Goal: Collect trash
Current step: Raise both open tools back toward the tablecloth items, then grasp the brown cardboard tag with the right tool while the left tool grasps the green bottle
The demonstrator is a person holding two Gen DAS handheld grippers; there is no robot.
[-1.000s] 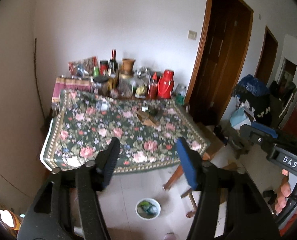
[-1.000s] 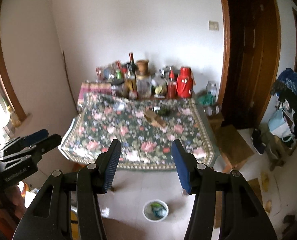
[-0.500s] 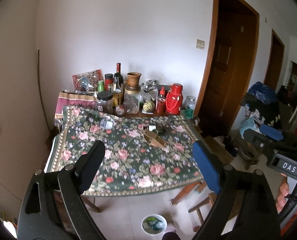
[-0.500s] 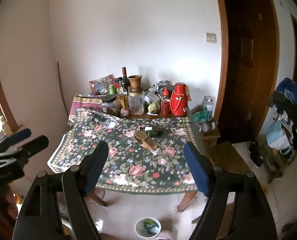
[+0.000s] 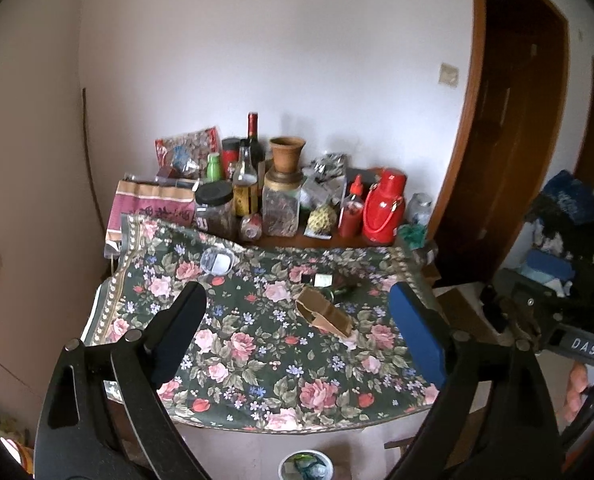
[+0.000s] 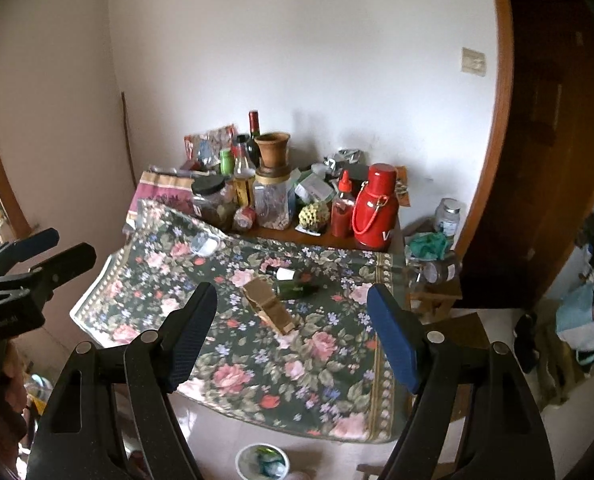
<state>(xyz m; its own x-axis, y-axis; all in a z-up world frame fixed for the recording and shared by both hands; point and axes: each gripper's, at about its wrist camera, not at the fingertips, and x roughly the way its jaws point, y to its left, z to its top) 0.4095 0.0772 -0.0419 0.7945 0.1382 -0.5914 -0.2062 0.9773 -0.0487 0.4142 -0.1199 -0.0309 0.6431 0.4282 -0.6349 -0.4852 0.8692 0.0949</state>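
I see the torn brown cardboard box (image 5: 324,316) lying mid-tabletop (image 5: 257,360) beside a green glass bottle (image 6: 295,288): light, crushable, best pinched across its flap. Left gripper (image 5: 297,338) jaws opening, empty; right gripper (image 6: 293,330) wide, empty.

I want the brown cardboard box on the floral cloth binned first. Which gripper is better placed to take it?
Probably the right gripper: in its view the cardboard box lies nearly centred between its open, empty jaws. The left gripper, jaws opening and empty, sees the box off toward its blue finger.
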